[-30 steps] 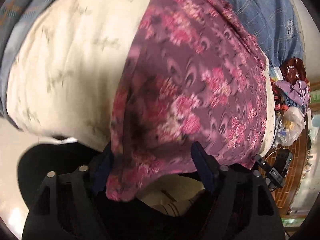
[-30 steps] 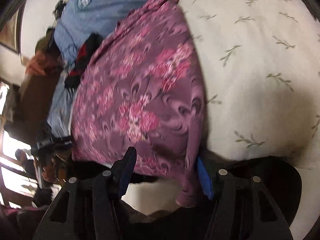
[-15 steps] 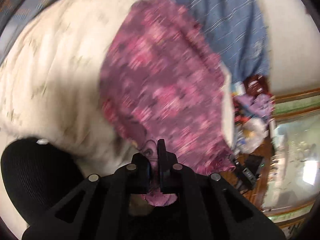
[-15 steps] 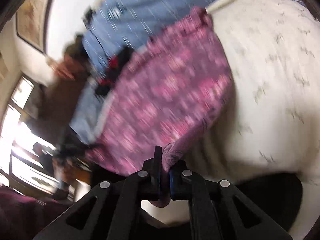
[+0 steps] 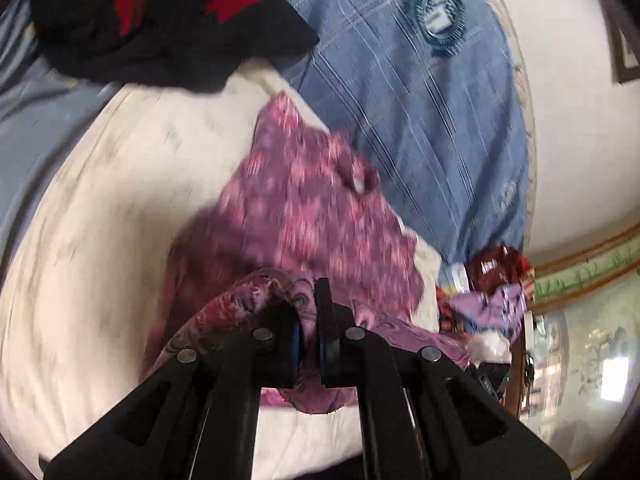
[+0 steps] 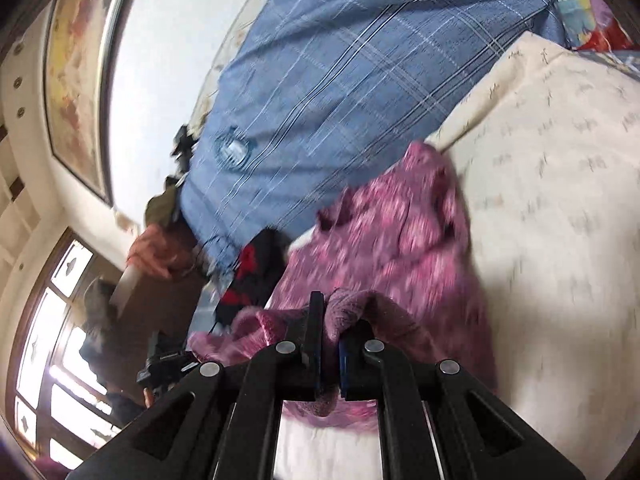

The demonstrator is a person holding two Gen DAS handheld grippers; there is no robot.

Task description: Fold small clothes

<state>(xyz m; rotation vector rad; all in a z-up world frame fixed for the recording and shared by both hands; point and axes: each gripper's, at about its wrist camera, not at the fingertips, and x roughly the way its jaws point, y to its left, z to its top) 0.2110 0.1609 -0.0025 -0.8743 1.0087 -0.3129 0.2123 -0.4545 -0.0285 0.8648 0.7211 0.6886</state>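
A purple-pink floral garment [image 5: 304,216] lies on a cream leaf-print cushion [image 5: 112,208]. My left gripper [image 5: 310,316] is shut on the garment's near edge, which bunches over the fingers. In the right wrist view the same garment [image 6: 404,236] lies on the cushion [image 6: 560,184], and my right gripper [image 6: 328,320] is shut on its other near corner. The near edge is lifted and rolled over toward the far part of the cloth. The image is motion-blurred.
A blue checked blanket [image 5: 420,112] lies behind the cushion, also seen in the right wrist view [image 6: 340,80]. A black and red garment [image 5: 160,20] lies at the far left. Cluttered items [image 5: 488,292] sit at the right near a window.
Both grippers closed on the garment's near edge, then lifted it and carried it forward over the cloth. The garment now looks shorter and bunched.
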